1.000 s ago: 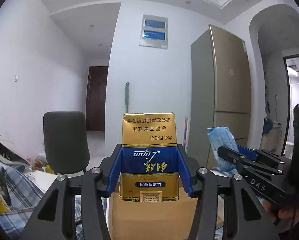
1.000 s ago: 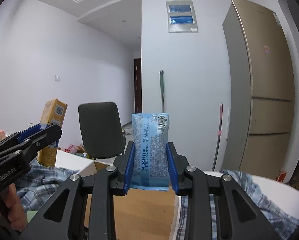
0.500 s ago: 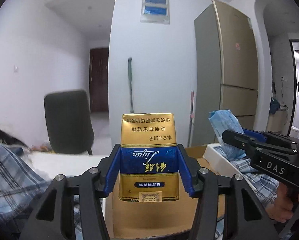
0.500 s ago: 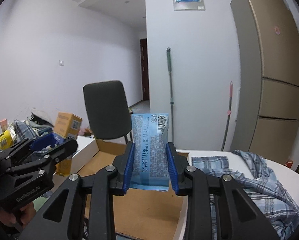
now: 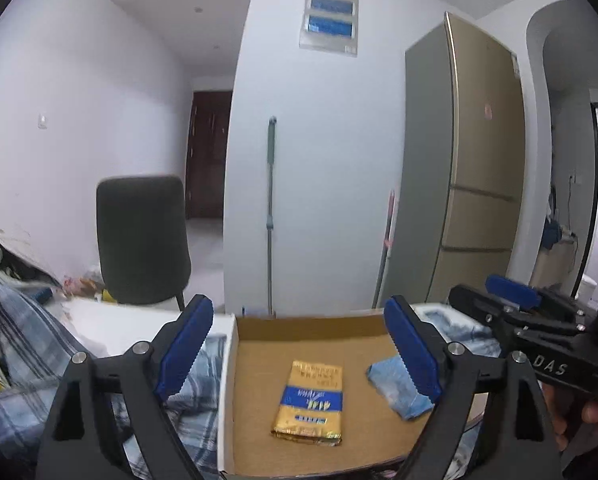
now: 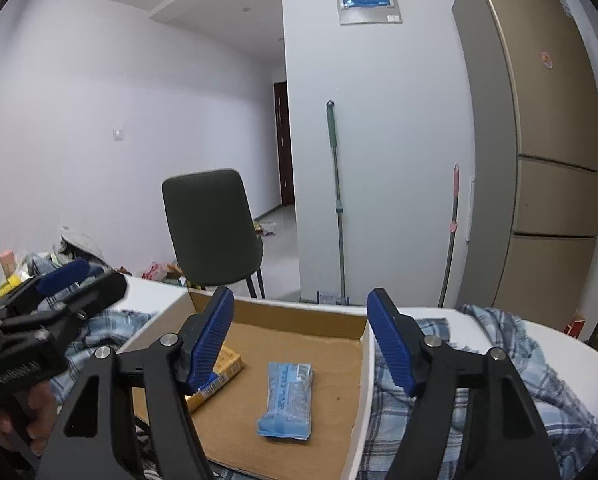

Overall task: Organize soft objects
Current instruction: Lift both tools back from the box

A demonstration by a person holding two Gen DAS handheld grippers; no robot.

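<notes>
Cardboard box (image 5: 259, 344) sat below both level-held grippers; left gripper (image 5: 299, 348) and right gripper (image 6: 301, 340) had just spread apart, empty, gold pack (image 5: 311, 398) at six o'clock, blue packet (image 6: 287, 400) likewise.

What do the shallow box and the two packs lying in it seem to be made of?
The box looks like plain brown corrugated cardboard, matte inside, white outside. The gold pack seems foil or glossy film: its bottom seam glints and crinkles. The blue pack looks like thin soft plastic wrap with crimped ends and a faint sheen.
</notes>
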